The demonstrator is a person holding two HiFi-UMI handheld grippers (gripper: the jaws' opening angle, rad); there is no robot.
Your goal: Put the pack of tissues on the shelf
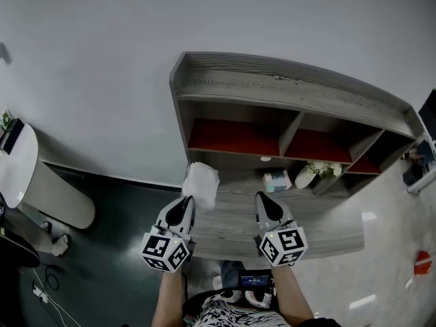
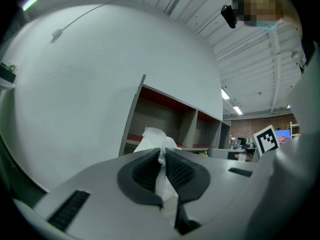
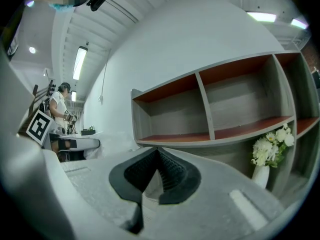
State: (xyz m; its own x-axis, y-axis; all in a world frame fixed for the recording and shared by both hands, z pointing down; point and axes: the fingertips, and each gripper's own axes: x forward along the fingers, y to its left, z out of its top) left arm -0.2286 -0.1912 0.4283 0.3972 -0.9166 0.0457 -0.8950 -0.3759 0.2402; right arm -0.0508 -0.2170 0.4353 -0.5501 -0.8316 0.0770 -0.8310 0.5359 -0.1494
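The pack of tissues [image 1: 201, 183] is a white, crinkled plastic pack, hanging in front of the left end of the grey shelf unit [image 1: 286, 87]. My left gripper [image 1: 185, 200] is shut on its lower edge. In the left gripper view the film of the pack [image 2: 154, 137] is pinched between the ribbed pads, with my left gripper [image 2: 161, 155] pointing at the shelf's red-floored compartments [image 2: 165, 119]. My right gripper [image 1: 263, 198] hovers over the grey counter [image 1: 231, 223], shut with nothing in it; the right gripper view shows the closed tips of my right gripper [image 3: 157, 152] below the shelf [image 3: 210, 109].
A small tissue box [image 1: 276, 180] and a white vase of flowers [image 1: 308, 175] stand on the counter under the shelf; the vase [image 3: 267, 156] lies to my right gripper's right. A white rounded fixture [image 1: 37, 179] stands at the left on the dark floor. A person [image 3: 59, 109] stands far off.
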